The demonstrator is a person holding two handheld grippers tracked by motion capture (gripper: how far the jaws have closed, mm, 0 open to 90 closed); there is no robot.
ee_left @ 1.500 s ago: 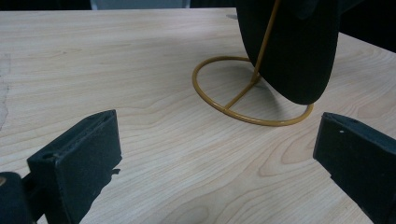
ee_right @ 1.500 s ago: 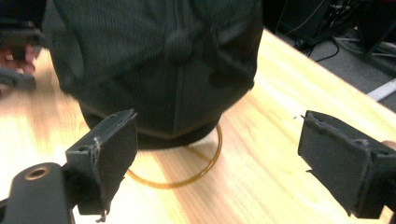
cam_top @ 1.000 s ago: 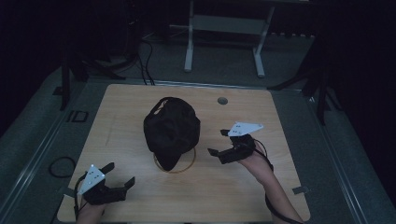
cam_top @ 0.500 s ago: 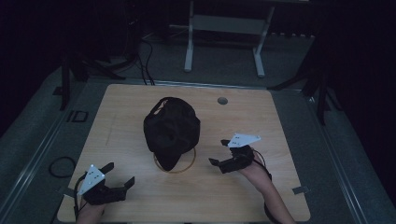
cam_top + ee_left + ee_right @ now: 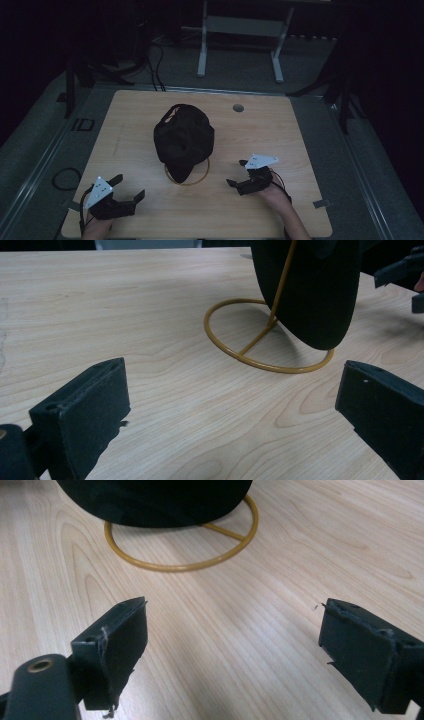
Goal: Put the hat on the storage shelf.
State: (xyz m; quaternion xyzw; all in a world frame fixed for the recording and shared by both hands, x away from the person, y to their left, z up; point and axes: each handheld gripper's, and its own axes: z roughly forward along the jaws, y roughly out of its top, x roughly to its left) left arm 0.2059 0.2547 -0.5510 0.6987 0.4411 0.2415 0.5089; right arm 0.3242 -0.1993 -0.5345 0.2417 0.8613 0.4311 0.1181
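We hold the left gripper (image 5: 129,188) and right gripper (image 5: 238,173) with jaws spread, empty, flanking the black cap (image 5: 183,138) on its gold wire stand (image 5: 200,178); bare table (image 5: 280,130) between.

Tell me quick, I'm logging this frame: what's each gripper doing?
Left gripper: open, holding nothing, near the table's front edge.
Right gripper: open, holding nothing, short of the black cap on its gold stand.
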